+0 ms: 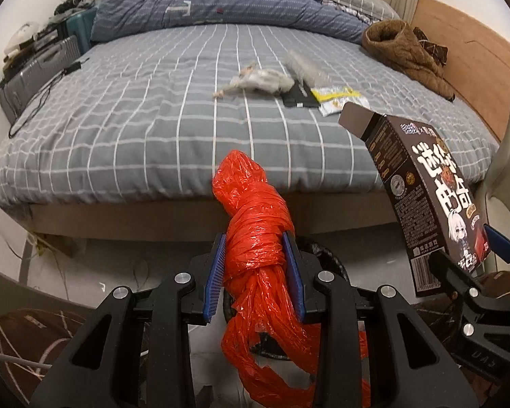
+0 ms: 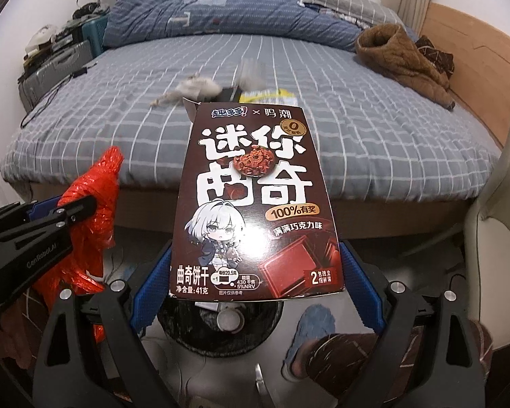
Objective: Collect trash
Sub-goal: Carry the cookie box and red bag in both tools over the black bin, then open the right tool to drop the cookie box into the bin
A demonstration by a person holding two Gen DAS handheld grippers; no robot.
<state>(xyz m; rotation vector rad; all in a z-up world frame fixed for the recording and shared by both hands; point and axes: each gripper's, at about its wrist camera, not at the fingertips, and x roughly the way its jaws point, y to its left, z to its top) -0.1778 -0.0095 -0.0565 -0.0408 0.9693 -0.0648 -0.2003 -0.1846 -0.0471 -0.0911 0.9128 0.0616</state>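
Black bin (image 2: pixel 217 319) under cookie box (image 2: pixel 255 197)

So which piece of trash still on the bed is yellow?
The yellow-and-white wrapper, lying at the right end of the pile, beside the flat black packet; the crumpled pieces left of it are whitish.

The bed (image 1: pixel 146 115) lay ahead, beyond both grippers. The left gripper (image 1: pixel 255 272) pinched a twisted plastic bag (image 1: pixel 255 238) between its pads, and the bag hung down below them. To its right, the right gripper (image 2: pixel 255 272) clasped an upright cookie box (image 2: pixel 255 204) by its lower edges. On the middle of the bed lay a crumpled wrapper (image 1: pixel 258 80), with a flat packet (image 1: pixel 336 97) just right of it. A jacket (image 1: pixel 404 54) lay at the bed's far right, and a duvet (image 1: pixel 221 3) was heaped along the far side.
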